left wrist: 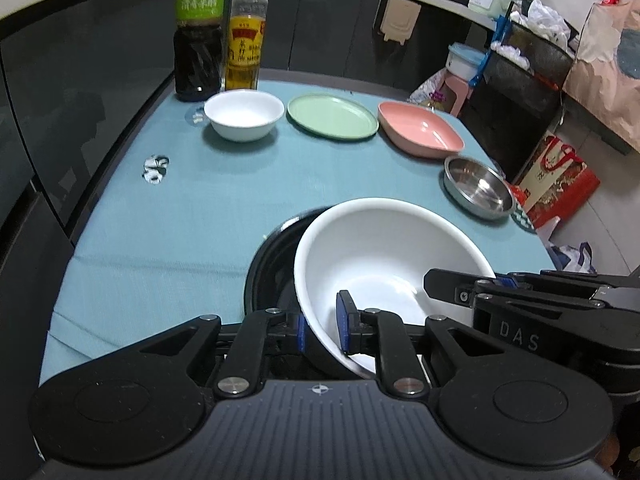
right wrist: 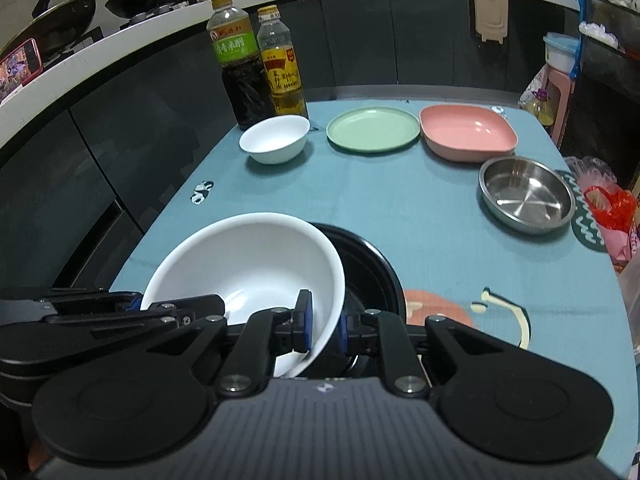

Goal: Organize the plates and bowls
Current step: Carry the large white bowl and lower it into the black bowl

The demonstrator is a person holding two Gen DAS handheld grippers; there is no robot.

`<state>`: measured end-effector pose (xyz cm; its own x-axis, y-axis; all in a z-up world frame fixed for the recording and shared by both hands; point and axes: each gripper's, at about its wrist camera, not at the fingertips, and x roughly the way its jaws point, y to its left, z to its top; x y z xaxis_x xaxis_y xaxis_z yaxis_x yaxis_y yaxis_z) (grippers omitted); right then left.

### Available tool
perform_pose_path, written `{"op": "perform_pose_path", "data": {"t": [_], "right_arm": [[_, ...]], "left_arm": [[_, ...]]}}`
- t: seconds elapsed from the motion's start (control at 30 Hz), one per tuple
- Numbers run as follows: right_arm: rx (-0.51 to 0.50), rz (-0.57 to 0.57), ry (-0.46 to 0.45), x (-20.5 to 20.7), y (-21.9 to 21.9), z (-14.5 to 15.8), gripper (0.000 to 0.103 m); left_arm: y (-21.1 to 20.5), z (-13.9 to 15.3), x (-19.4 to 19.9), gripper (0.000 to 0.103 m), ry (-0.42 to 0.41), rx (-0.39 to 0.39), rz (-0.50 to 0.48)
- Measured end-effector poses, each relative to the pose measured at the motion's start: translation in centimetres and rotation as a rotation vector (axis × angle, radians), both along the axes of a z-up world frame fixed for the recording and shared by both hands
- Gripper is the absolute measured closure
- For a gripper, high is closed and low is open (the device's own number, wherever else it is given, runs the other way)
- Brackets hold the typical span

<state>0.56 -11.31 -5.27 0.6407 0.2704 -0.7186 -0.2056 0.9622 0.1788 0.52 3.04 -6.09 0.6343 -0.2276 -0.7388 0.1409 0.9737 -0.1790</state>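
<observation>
Both grippers grasp the big white bowl [left wrist: 384, 256] by its rim: the left gripper [left wrist: 322, 326] on one side, the right gripper [right wrist: 324, 326] opposite, fingers clenched on it. It sits tilted in a black bowl [right wrist: 372, 268] at the table's [left wrist: 160, 220] near edge. Along the far edge stand a small white bowl [left wrist: 242, 114], green plate [left wrist: 332, 116] and pink dish [left wrist: 420, 130]; a steel dish [left wrist: 478, 192] sits at the right edge.

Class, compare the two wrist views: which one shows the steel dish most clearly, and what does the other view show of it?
The right wrist view shows the steel dish best: whole, with its ribbed bottom plain, on the blue tablecloth. The left wrist view also shows the whole dish, but nearer the picture's side and at a flatter angle, so less of its inside is clear.
</observation>
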Motion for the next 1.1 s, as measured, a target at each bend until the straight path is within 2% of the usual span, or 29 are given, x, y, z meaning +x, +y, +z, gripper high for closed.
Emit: {"op": "perform_pose_path", "data": {"t": [0.6, 1.1], "right_arm": [[-0.001, -0.004, 0.066, 0.7, -0.2, -2.3, 0.089], [-0.014, -0.019, 0.073, 1.4, -0.4, -3.0, 0.089]], "left_arm": [[-0.5, -2.4, 1.0, 0.088, 0.082, 0.021, -0.008], [-0.5, -3.3, 2.1, 0.089, 0.115, 0.037, 0.003]]}}
